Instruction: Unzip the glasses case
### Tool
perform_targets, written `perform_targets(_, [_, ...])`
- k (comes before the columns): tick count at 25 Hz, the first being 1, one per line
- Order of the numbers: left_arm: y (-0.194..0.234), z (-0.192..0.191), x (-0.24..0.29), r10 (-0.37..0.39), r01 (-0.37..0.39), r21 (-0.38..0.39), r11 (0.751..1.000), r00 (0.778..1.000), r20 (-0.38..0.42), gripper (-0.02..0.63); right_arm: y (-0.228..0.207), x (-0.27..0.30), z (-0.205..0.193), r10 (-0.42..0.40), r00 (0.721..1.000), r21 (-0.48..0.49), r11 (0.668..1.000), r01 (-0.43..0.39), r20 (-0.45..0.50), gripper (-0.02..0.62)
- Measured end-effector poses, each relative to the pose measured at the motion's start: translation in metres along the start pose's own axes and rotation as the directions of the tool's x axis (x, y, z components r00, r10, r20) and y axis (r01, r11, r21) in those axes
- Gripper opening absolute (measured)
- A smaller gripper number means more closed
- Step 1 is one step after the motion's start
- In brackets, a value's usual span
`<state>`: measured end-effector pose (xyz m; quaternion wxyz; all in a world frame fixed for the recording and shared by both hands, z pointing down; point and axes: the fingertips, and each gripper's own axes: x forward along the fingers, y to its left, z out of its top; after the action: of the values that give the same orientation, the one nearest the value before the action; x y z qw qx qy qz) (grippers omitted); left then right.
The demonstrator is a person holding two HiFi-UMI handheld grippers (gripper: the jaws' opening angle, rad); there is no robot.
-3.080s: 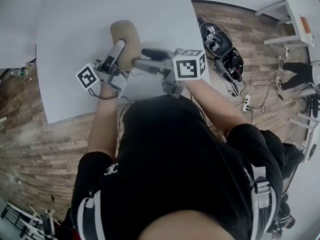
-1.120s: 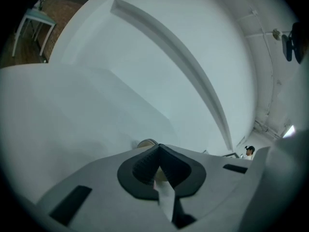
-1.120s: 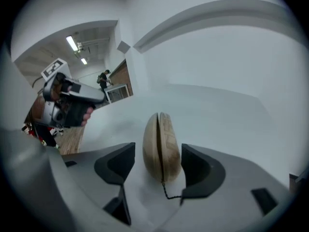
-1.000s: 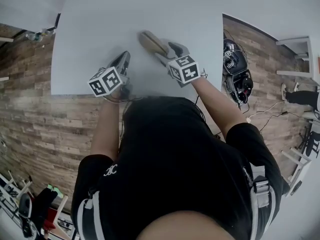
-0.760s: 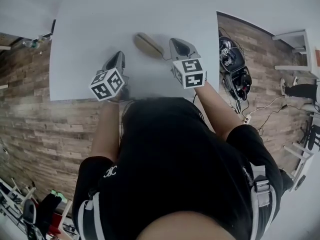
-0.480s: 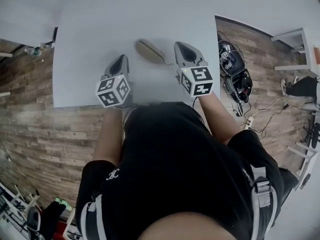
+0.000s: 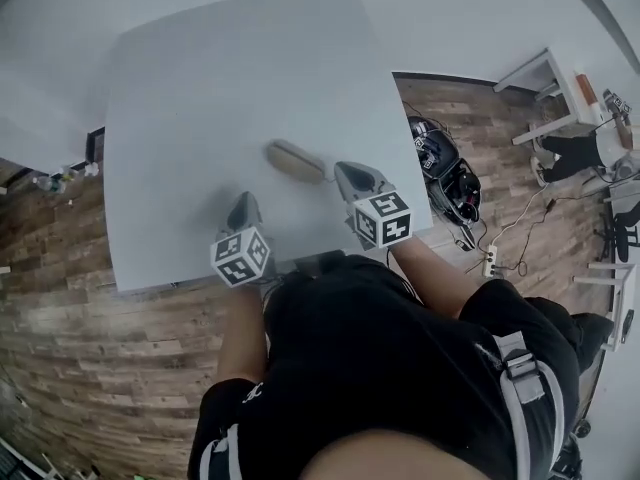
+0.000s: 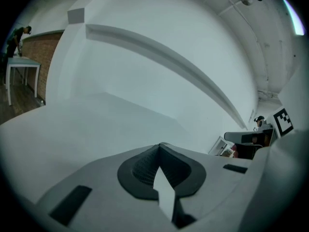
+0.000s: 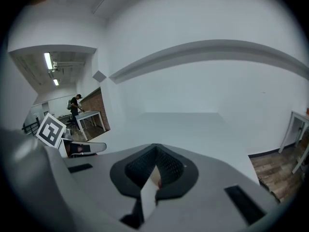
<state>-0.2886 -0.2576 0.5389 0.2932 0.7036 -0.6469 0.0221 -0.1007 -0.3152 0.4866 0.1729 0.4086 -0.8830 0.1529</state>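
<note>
A tan oval glasses case [image 7: 295, 160] lies on the white table [image 7: 200, 98], near its front right part. My right gripper [image 7: 355, 178] hovers just to the right of the case, apart from it, jaws shut with nothing between them. My left gripper [image 7: 243, 211] sits near the table's front edge, left of and nearer than the case, also shut and empty. The case does not appear in either gripper view; both look out over bare white table toward the wall. The left gripper view shows shut jaws [image 8: 161, 170], the right gripper view likewise [image 9: 153, 170].
The table's right edge [image 7: 405, 158] and front edge [image 7: 200, 273] are close to both grippers. On the wood floor to the right lie dark gear and cables [image 7: 445, 168]. A small white table [image 7: 540, 78] stands further right.
The right gripper let go of the case, shut its jaws and drew back upward. The left gripper pulled back toward the front edge. The head view shifted, showing more of the table.
</note>
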Motion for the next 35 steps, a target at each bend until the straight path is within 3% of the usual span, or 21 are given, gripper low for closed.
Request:
perform_targets(11, [-0.027, -0.008, -0.030, -0.008, 0.008, 0.039, 0.999, 1.000, -0.003, 0.003, 0.023, -0.039, 0.004, 0.015, 0.999, -0.013, 1.000, -0.015, 0.035, 0.012])
perform_targets(19, [-0.153, -0.062, -0.067, -0.037, 0.038, 0.112, 0.993, 0.999, -0.011, 0.003, -0.049, -0.173, -0.053, 0.010, 0.997, 0.039, 0.999, -0.013, 0.080, 0.012])
perform_targets(28, [-0.269, -0.138, -0.129, 0.021, -0.013, 0.158, 0.987, 0.999, -0.046, 0.003, -0.109, -0.303, -0.104, 0.023, 0.989, 0.083, 0.996, -0.035, 0.144, 0.012])
perform_targets(31, [-0.300, -0.153, -0.152, 0.034, -0.019, 0.198, 0.980, 0.997, -0.072, 0.003, -0.123, -0.344, -0.111, 0.025, 0.982, 0.115, 0.992, -0.047, 0.185, 0.012])
perform_targets(35, [-0.334, -0.160, -0.172, 0.061, -0.050, 0.210, 0.976, 0.997, -0.046, 0.003, -0.135, -0.381, -0.128, 0.050, 0.975, 0.118, 0.990, -0.076, 0.215, 0.012])
